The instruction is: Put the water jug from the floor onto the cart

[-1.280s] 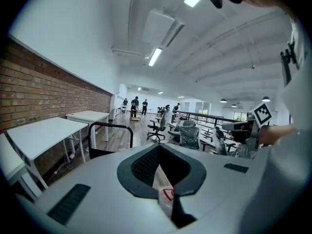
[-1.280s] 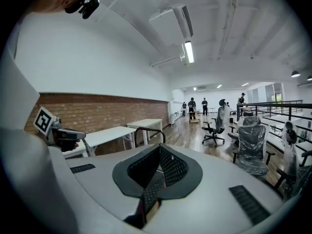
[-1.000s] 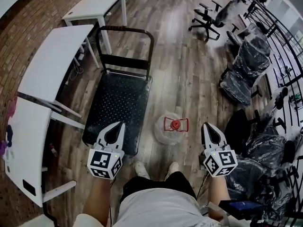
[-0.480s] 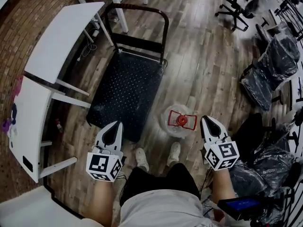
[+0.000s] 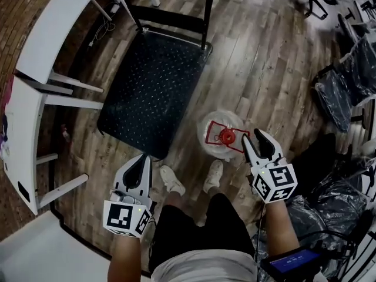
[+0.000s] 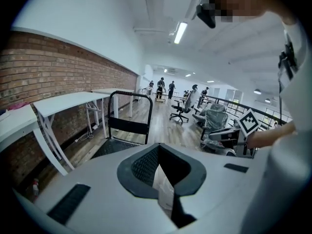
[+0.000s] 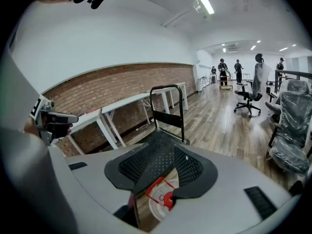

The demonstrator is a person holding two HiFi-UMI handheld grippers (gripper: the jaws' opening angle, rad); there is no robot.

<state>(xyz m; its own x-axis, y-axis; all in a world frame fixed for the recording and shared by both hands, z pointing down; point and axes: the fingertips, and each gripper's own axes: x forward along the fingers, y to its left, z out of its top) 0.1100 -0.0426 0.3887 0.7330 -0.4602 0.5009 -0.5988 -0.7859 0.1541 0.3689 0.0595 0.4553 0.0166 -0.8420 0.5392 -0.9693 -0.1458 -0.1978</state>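
Hazards first: risking a clamp on only one edge of the thin red handle [image 5: 226, 137], and so tilting or dropping the water jug [image 5: 212, 123] mid-lift; possibly straining that handle, judging by the bulk of the clear jug, if hauling it with one claw; risking a knock against the edge of the cart [image 5: 154, 87] while swinging across, or a bump into the shoes [image 5: 171, 180] planted just beside the jug; as for the jug's place, standing upright on the wooden floor [image 5: 264, 69], just right of the black cart deck and not yet lifted; right gripper [image 5: 252, 136] hovering just beside the handle, having just been opening to a part-way gap, framing the handle between its jaws in its own view but pressing on nothing; left gripper [image 5: 143, 157] hanging near the cart's near corner, well apart from the jug, showing its jaws together and holding nothing.
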